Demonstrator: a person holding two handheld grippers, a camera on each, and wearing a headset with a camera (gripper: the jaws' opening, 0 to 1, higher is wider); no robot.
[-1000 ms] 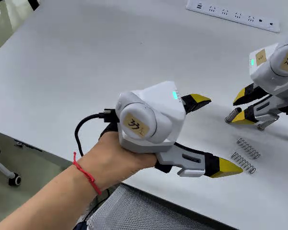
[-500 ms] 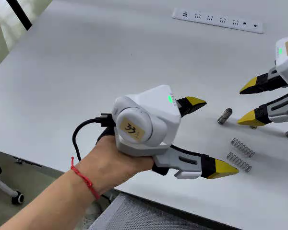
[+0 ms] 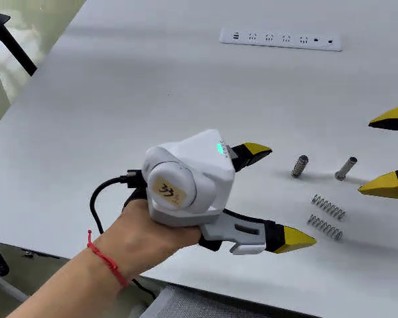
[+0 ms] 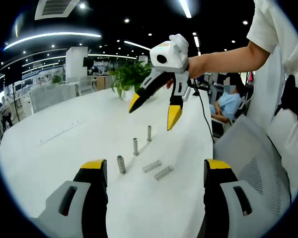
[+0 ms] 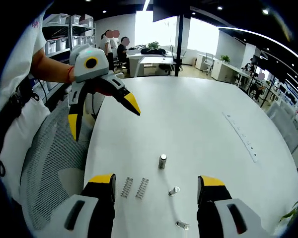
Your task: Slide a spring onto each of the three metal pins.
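White table (image 3: 152, 86): spring-clad pin (image 3: 299, 165), two loose coiled springs (image 3: 328, 207); left hand-held gripper (image 3: 290, 195), right hand-held gripper (image 3: 366, 157) agape.

the head view is looking down on the white table (image 3: 152, 79); both gripper views are facing each other low across it, all sharing the loose springs (image 3: 328, 207).

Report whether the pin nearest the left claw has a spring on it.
On: coils wrap that pin, while the next pin is smooth and bare. Two springs lie loose on the table.
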